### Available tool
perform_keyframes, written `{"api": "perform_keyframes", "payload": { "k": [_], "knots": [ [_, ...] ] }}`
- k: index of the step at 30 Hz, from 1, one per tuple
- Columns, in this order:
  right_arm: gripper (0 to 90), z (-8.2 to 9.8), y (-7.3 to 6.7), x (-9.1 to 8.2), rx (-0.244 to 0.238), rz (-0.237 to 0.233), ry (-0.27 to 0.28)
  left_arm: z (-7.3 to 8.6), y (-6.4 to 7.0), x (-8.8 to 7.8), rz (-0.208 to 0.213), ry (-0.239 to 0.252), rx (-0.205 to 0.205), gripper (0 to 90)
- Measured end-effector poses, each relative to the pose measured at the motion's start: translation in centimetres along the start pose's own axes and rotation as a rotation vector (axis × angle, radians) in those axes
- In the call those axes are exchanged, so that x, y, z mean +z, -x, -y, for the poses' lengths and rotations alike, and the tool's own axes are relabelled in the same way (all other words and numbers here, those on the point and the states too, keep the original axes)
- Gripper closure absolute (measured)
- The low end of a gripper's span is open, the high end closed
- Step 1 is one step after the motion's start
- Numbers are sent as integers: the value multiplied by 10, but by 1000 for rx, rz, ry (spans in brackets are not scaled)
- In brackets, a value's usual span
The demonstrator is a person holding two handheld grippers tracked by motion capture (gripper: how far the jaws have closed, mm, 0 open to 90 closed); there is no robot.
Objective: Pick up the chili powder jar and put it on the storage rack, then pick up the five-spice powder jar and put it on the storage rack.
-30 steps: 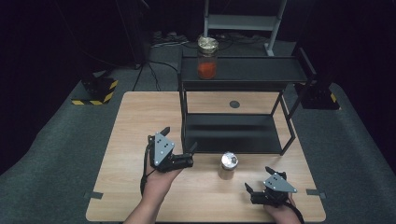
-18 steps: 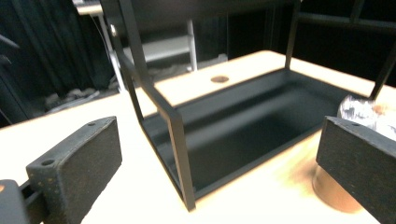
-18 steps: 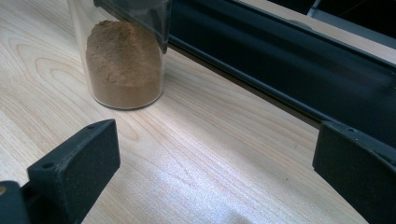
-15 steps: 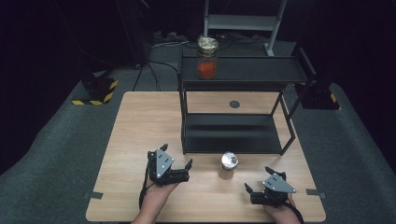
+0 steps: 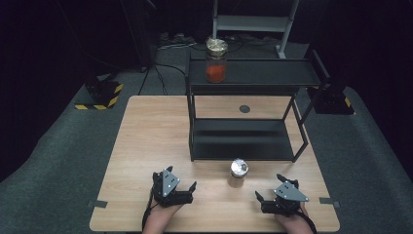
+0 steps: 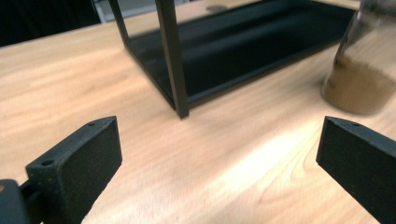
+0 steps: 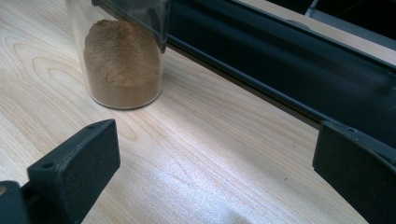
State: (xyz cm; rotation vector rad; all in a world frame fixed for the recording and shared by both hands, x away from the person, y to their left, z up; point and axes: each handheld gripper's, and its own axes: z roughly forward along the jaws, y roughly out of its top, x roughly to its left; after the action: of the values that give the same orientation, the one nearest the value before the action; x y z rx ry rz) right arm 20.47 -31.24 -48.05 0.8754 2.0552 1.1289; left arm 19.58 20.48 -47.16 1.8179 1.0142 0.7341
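High view, lower centre: wooden table bearing black two-tier shelf rack, jar of brown powder just in front of rack's lower tier, between the two grippers and touching neither
Lower left of frame: left gripper, jaws spread wide, nothing between them; hand beneath cut off by bottom edge
Lower right of frame: right gripper, jaws likewise parted and empty; wrist cut off at bottom edge
Upper centre: second jar, red contents, upright at left end of rack's top shelf; contents not identifiable
Left gripper view: jar of brown powder at right edge, upper part cut off by frame, slightly blurred; rack post upper centre, lower tier behind
Right gripper view: jar of brown powder upper left, lid cut off by top edge; rack's lower rail running diagonally across upper right; pads well apart, bare tabletop between
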Motion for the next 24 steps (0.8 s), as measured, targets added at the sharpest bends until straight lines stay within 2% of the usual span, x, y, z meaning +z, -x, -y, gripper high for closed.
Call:
{"api": "perform_keyframes", "payload": {
  "k": [3,6,8,11,17,24],
  "knots": [
    [0,0,-1,0,-2,4,-1,4,0,1,5,-24,11,4],
    [0,-1,-2,0,-5,7,-4,5,4,2,-9,-79,47,4],
    [0,-1,-2,0,0,8,-3,5,4,2,-9,-79,47,4],
    [0,0,-3,0,1,11,2,3,9,1,-13,-104,101,4],
    [0,0,-4,0,-24,3,4,6,12,-4,-33,-99,90,10],
    [0,5,-5,-4,8,19,25,5,14,-3,-25,-111,123,8]
  ]
}}
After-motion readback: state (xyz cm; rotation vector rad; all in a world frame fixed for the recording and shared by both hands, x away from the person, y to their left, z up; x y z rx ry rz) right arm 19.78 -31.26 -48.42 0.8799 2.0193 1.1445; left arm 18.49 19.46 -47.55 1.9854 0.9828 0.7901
